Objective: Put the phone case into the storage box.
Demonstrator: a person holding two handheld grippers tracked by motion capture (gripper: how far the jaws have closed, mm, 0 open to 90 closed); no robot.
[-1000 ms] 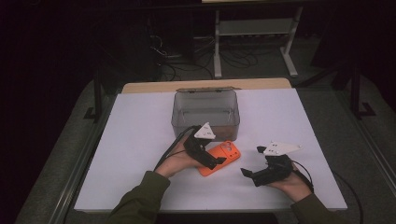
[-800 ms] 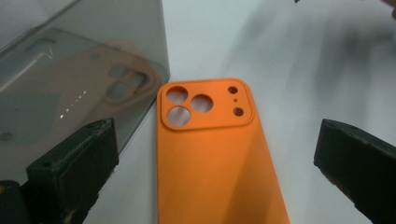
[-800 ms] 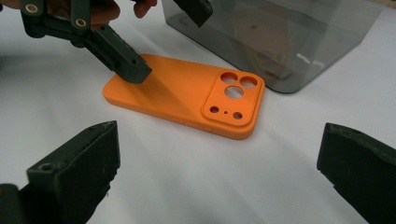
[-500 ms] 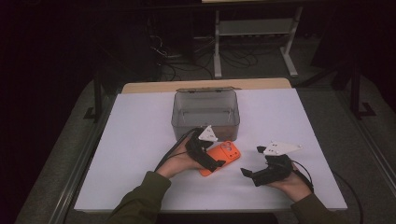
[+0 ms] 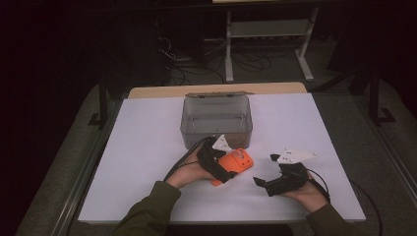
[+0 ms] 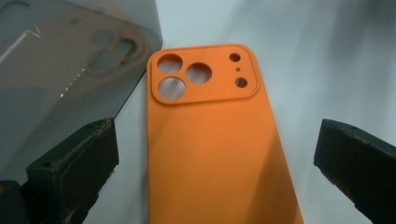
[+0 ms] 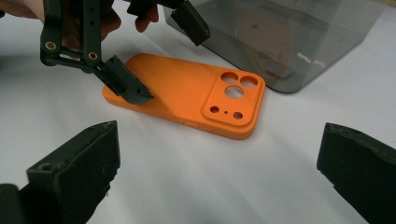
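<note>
Motion since the earlier frames is slight: the left gripper (image 5: 227, 164) is sitting a touch farther forward over the orange case (image 6: 210, 140), nearer the grey bin (image 5: 216, 118), while the right gripper (image 5: 268, 182) is staying where it was. In the left gripper view the jaws are standing wide apart, straddling the case without gripping it — one jaw by the bin wall, the other over bare table (image 5: 147, 147). From the right gripper view, one left jaw tip is hovering at the case's near edge; whether it is touching, I cannot tell. The case is lying flat on the table, camera holes up, its camera end just beside the bin's front wall. The right gripper is resting spread open — holding nothing — near the case.
</note>
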